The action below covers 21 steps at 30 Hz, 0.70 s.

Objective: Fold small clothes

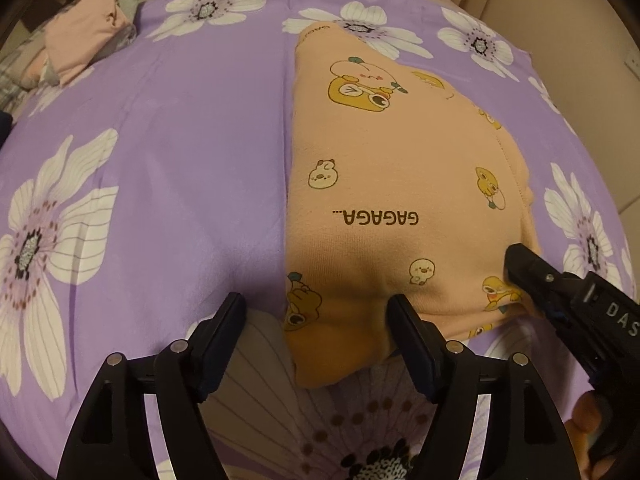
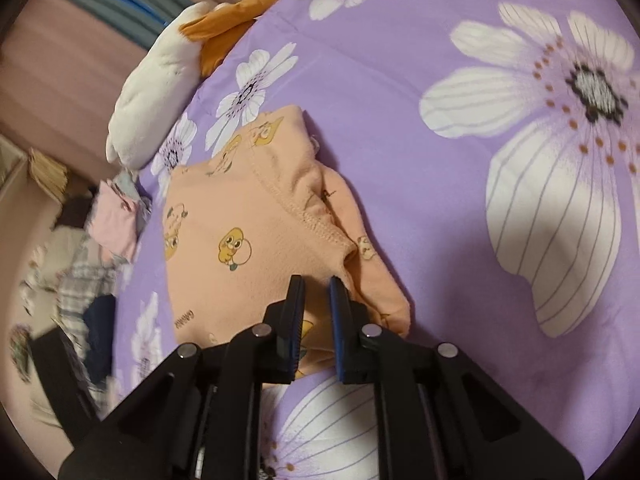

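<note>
A folded peach garment [image 1: 380, 160] printed with cartoon ducklings and the word GAGAGA lies on the purple flowered bed sheet [image 1: 180, 140]. My left gripper [image 1: 316, 302] stands open over the garment's near left corner, one finger on the sheet and the other on the cloth. My right gripper [image 1: 516, 258] reaches in from the right at the near right corner. In the right wrist view the right gripper [image 2: 315, 282] has its narrow jaws shut on the near edge of the peach garment [image 2: 240, 220], with cloth pinched between the pads.
A white and orange plush toy [image 2: 160, 92] lies at the sheet's far edge. A pile of pink and checked clothes [image 1: 80, 44] sits at the far left, also seen in the right wrist view as the clothes pile [image 2: 116, 220]. Part of a hand [image 1: 586, 416] shows behind the right gripper.
</note>
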Tool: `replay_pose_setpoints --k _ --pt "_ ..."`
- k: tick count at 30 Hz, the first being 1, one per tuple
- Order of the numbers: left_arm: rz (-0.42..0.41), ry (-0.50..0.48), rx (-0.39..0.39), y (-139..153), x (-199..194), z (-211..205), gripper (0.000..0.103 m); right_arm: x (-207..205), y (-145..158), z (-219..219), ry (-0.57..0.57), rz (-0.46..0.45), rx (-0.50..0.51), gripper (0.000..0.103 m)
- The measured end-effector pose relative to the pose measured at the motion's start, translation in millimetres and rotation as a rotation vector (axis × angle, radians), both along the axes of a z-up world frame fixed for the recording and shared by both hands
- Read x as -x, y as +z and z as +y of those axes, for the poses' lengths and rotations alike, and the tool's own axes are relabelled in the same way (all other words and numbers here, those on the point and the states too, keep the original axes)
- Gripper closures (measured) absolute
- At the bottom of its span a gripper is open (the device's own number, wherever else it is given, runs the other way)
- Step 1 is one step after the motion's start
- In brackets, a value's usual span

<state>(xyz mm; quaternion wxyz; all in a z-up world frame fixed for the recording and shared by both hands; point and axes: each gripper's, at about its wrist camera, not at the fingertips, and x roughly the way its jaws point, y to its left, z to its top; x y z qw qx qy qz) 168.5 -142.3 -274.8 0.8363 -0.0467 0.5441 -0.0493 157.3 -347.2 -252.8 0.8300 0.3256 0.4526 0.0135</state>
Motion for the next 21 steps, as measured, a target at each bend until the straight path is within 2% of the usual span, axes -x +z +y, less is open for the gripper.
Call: replay_pose_setpoints --k 4,5,6,9,11,12,14,15,16,17,19,21 --pt "-0.008 -0.024 0.006 0 3 1 0.030 0 -4 -5 -0.022 0.001 -0.010 0.090" --pt "-0.010 -0.026 0.006 0 3 1 0.030 0 -3 -7 -0.023 -0.004 -0.025 0.087" --pt "-0.011 -0.028 0.007 0 4 2 0.030 0 -1 -8 -0.014 -0.013 -0.040 0.080" --pt "-0.002 -0.034 0.019 0 4 4 0.029 -4 27 -7 0.084 -0.169 -0.095 0.080" --pt "0.002 -0.032 0.021 0 3 5 0.029 -17 46 -7 0.098 -0.238 -0.092 0.081" --pt "0.001 -0.033 0.019 0 4 5 0.029 -28 49 -7 0.093 -0.229 -0.069 0.080" --pt "-0.001 -0.037 0.016 0 4 5 0.028 -56 35 -5 0.091 -0.142 -0.016 0.080" --pt "-0.001 -0.041 0.017 0 4 5 0.028 -66 23 -5 0.089 -0.086 0.001 0.084" --pt "0.001 -0.043 0.017 0 3 5 0.028 -74 8 -7 0.079 -0.031 -0.006 0.085" --pt "0.002 -0.043 0.019 -1 2 5 0.027 -75 -1 -11 0.064 -0.013 -0.048 0.085" --pt "0.007 -0.039 0.024 -1 1 6 0.027 -67 5 -20 0.057 -0.055 -0.094 0.082" --pt "0.002 -0.035 0.016 -1 2 5 0.026 -57 11 -26 0.052 -0.081 -0.097 0.080"
